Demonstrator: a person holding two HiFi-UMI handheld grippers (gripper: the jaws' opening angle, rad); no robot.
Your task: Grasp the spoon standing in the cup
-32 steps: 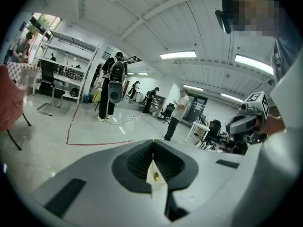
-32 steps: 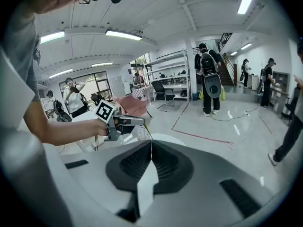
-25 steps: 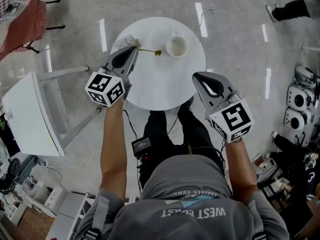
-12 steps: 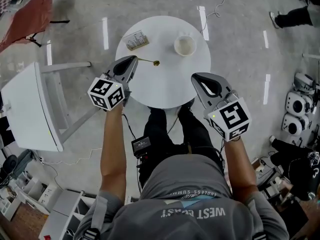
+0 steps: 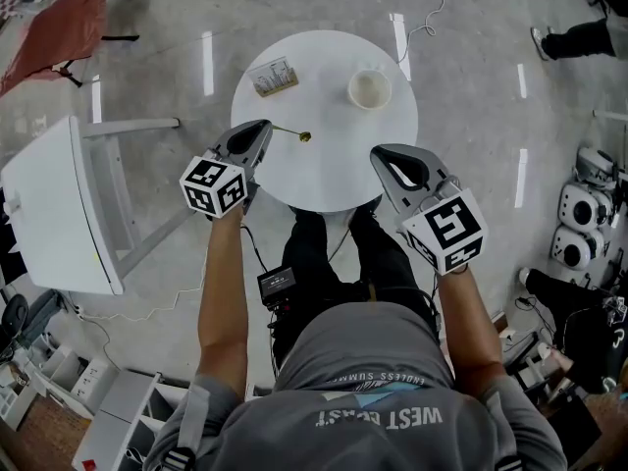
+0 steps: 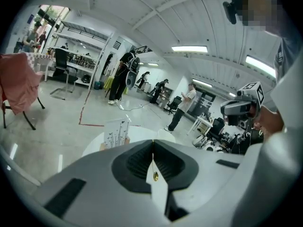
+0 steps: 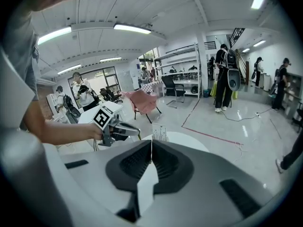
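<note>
My left gripper (image 5: 265,127) is shut on a thin gold spoon (image 5: 292,132), which sticks out level over the round white table (image 5: 334,170) with its bowl toward the right. In the left gripper view the spoon (image 6: 155,176) shows as a gold line pinched between the closed jaws (image 6: 152,142). The white cup (image 5: 370,88) stands at the table's far right, apart from the spoon and with nothing in it. My right gripper (image 5: 379,154) hovers over the table's near right edge, shut with nothing between its jaws (image 7: 151,141).
A small card stand (image 5: 273,77) sits at the table's far left. A white chair (image 5: 59,209) stands to the left, a red-draped one (image 5: 54,23) beyond it. Cables cross the floor behind the table. Equipment (image 5: 589,214) and a person's leg (image 5: 579,23) are at the right.
My left gripper has drawn back toward me and sunk, carrying the spoon away from the cup. The right gripper has shifted slightly.
</note>
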